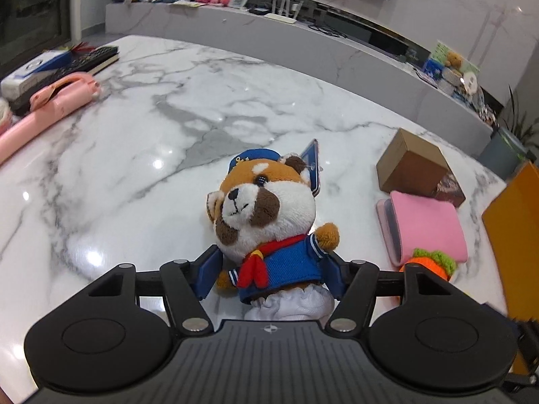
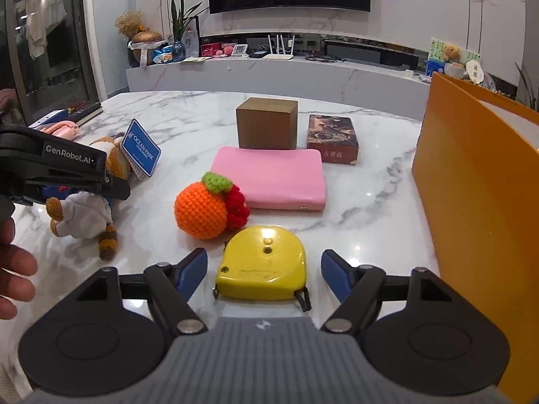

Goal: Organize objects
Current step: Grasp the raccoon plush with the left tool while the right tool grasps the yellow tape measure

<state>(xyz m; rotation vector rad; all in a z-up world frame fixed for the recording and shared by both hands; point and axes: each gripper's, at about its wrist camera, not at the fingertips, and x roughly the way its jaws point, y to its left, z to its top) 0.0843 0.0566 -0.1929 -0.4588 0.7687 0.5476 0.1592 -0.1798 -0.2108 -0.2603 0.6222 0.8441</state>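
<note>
Right gripper [image 2: 263, 271] spread wide — yellow tape measure [image 2: 262, 273] between fingers.

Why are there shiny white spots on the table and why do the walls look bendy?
Left wrist view: ceiling lights glare off the glossy marble table. Right wrist view: glare on the yellow tape measure; in both, the fisheye lens curves the edges.

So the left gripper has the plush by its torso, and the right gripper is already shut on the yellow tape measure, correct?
Not quite. The left gripper does hold the plush by its torso, but the right gripper is open: in the right wrist view its fingers stand apart on either side of the yellow tape measure, not touching it.
</note>
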